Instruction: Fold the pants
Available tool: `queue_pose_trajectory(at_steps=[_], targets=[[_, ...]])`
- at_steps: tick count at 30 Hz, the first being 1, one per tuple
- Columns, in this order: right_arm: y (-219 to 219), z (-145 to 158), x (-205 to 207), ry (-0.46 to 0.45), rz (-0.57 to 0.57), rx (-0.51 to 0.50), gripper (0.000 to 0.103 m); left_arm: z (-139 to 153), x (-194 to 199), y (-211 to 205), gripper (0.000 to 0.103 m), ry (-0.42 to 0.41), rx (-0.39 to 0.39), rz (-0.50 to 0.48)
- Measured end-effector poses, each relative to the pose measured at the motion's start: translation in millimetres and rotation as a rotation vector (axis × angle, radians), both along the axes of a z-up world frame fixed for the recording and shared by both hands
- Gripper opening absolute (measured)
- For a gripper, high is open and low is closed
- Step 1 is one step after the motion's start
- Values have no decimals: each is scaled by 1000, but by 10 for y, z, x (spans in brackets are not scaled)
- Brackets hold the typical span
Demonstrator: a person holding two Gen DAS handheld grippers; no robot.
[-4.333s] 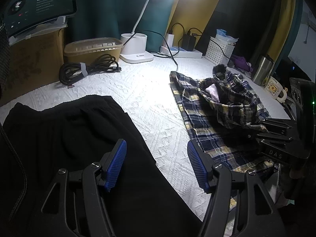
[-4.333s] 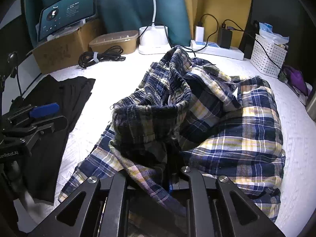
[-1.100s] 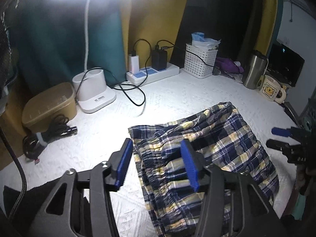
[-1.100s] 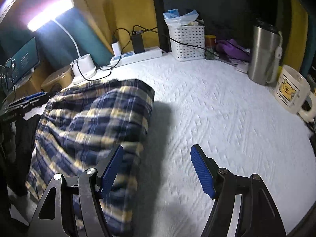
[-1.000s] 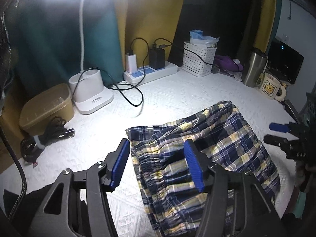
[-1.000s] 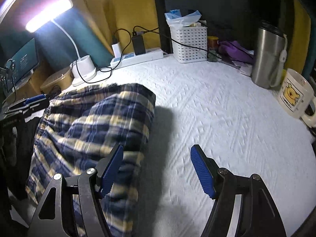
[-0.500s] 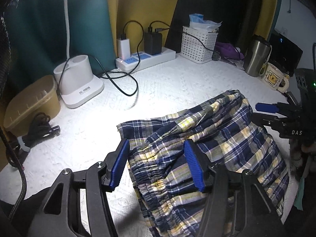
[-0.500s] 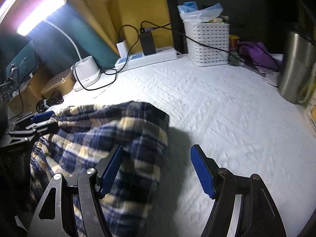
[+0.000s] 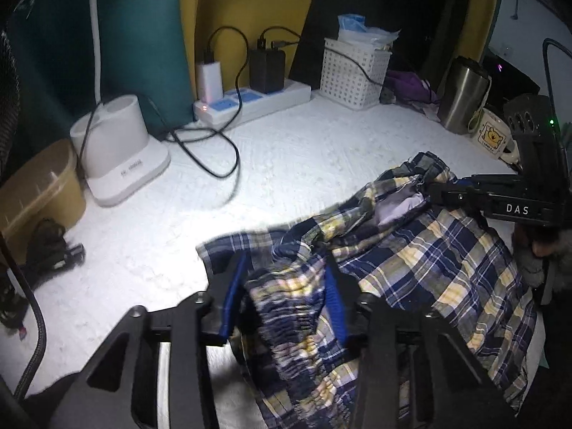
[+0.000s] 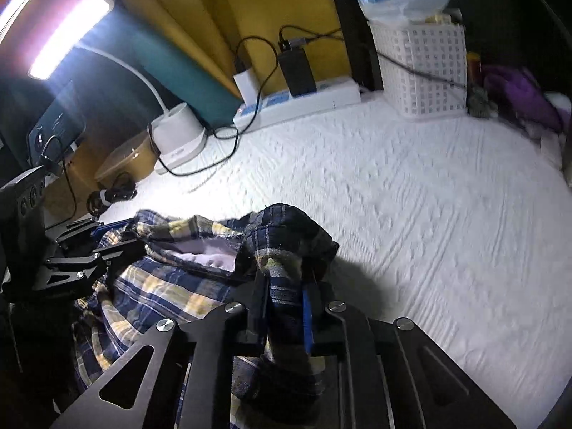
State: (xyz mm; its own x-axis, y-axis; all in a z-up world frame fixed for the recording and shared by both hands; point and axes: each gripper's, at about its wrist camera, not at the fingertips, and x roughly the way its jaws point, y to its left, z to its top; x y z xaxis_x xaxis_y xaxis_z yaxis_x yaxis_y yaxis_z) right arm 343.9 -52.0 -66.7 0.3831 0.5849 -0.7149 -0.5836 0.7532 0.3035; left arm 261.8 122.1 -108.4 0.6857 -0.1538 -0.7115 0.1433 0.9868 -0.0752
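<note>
Plaid pants (image 9: 422, 261) lie bunched on the white table (image 9: 286, 164), in front of the power strip (image 9: 254, 102). Soft, light, floppy fabric; the gathered waistband is the firmest place to grab. Left gripper (image 9: 282, 296) fingers are closing on the waistband, right gripper (image 10: 286, 307) clamped on a fold. Half a second ago both sets of fingers were spread wide, holding nothing.

Blue-and-yellow plaid cotton pants (image 9: 422, 268), bunched on a white textured tabletop (image 9: 286, 164); gathered elastic waistband sits between the blue-padded jaws of the black left gripper (image 9: 284, 298), which press it from both sides. Black right gripper (image 9: 439, 193), marked "DAS", pinches the far edge of the same fabric. Behind: white lamp base (image 9: 121, 157), white power strip (image 9: 250, 102), white lattice plastic basket (image 9: 354, 71), steel tumbler (image 9: 463, 94), cartoon-bear mug (image 9: 491, 136).
</note>
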Motion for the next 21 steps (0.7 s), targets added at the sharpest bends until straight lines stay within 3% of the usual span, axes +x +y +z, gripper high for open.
queue_pose_trajectory(at_steps=[6,8,11,13,21], targets=[[106,-1,172,-34,-27,-56,14,2,126,55,33,-5,0,24],[191,-112,231,-33,-25,-120,14,-87,164,57,33,1,62,57],[203,-173,277,-47,-47,-151,31,-176,181,93,34,12,103,84],[145,-168,299,-82,-98,-198,68,-197,176,126,34,12,94,90],[-248,-30,267,-114,-170,-222,70,-168,102,157,34,13,113,126]])
